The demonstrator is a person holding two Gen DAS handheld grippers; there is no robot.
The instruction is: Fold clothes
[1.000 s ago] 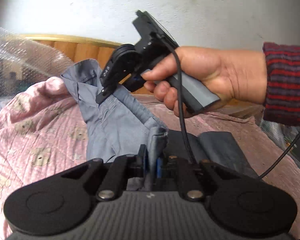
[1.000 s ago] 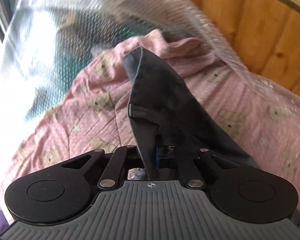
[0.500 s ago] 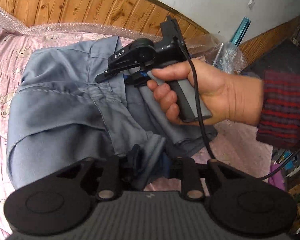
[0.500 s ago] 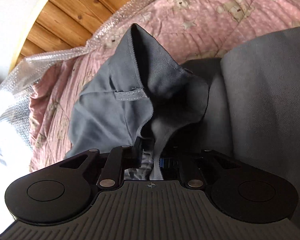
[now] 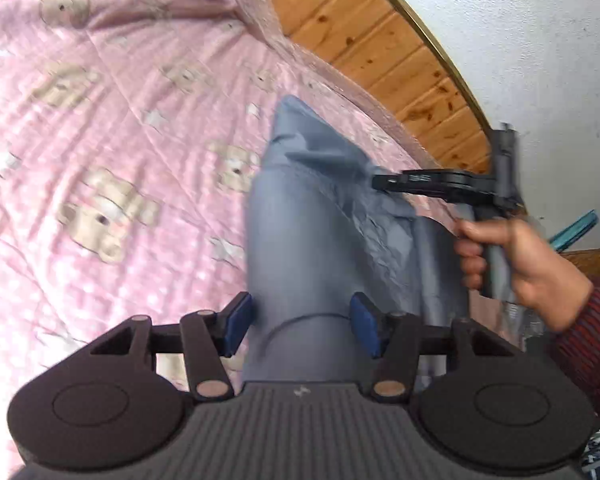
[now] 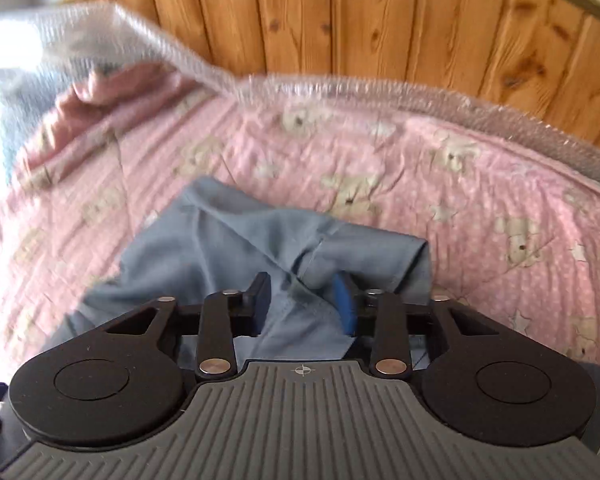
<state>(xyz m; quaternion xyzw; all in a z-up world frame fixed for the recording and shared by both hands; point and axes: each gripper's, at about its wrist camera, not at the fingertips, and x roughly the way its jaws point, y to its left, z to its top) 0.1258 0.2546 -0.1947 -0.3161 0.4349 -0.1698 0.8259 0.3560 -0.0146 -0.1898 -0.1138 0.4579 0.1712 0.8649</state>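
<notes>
Grey-blue trousers (image 5: 324,240) lie in a loose fold on a pink bear-print quilt (image 5: 112,152), beside a wooden headboard (image 6: 380,28) edged with bubble wrap (image 6: 340,92). The left gripper (image 5: 300,324) is opening, its blue pads spread either side of the cloth without pressing it. The right gripper (image 6: 302,300), held in a hand (image 5: 520,264) with a striped sleeve, is closing over a rumpled corner, its pads not yet touching. Likely risk: with neither side pinched, the fold could slump or shift, and the closing jaws may catch several layers and drag the pile askew
</notes>
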